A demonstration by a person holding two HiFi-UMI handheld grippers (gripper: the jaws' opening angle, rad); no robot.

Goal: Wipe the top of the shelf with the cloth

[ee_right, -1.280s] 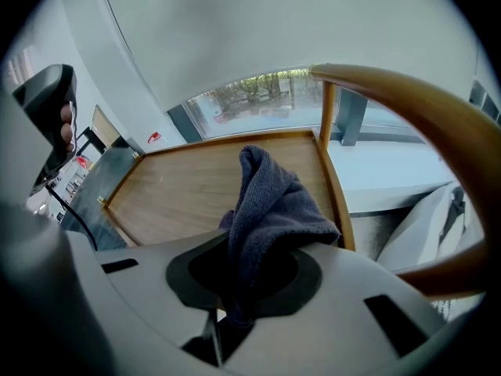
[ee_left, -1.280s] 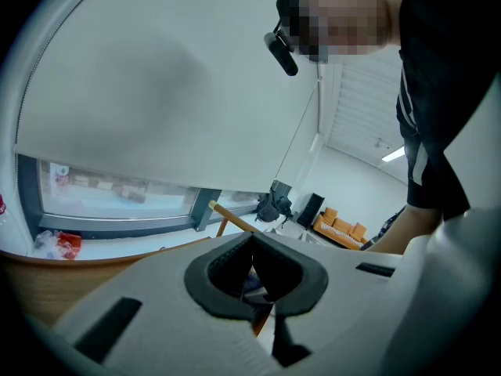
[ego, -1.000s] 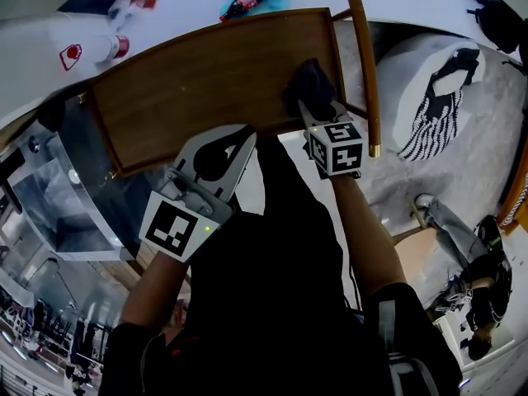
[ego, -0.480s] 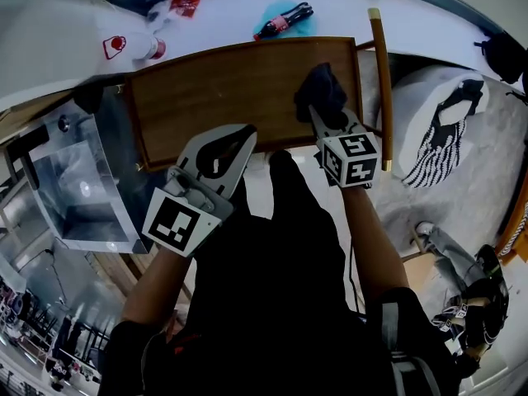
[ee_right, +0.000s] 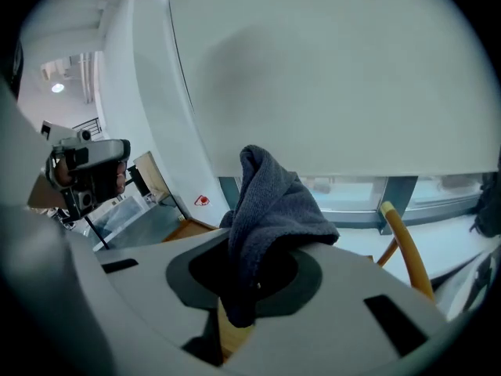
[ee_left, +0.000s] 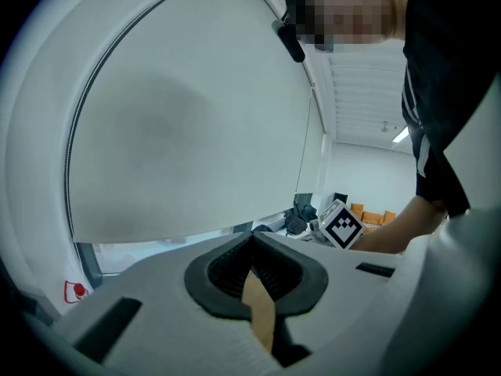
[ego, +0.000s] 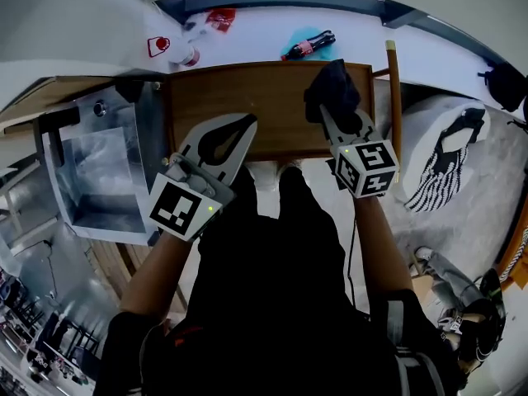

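The brown wooden shelf top (ego: pixel 256 106) lies across the middle of the head view. A dark grey cloth (ego: pixel 332 93) rests bunched on its right end, and my right gripper (ego: pixel 337 115) is shut on it. In the right gripper view the cloth (ee_right: pixel 270 206) rises in a fold from between the jaws of that gripper (ee_right: pixel 249 284). My left gripper (ego: pixel 239 126) hovers over the shelf's front edge, left of centre, shut with nothing in it. In the left gripper view its tips (ee_left: pixel 252 240) meet, and wood shows through the slot below them.
A metal box (ego: pixel 99 172) stands against the shelf's left end. A yellow wooden rail (ego: pixel 394 106) runs along the right end. Behind the shelf lie a cola bottle (ego: pixel 307 46), a red packet (ego: pixel 219 18) and a white cup (ego: pixel 169 49). A white round seat (ego: pixel 445 151) sits at the right.
The head view has swung, so the shelf now sits higher and further right in the picture. The right gripper has stayed on the cloth at the shelf's right end. The left gripper has hardly moved.
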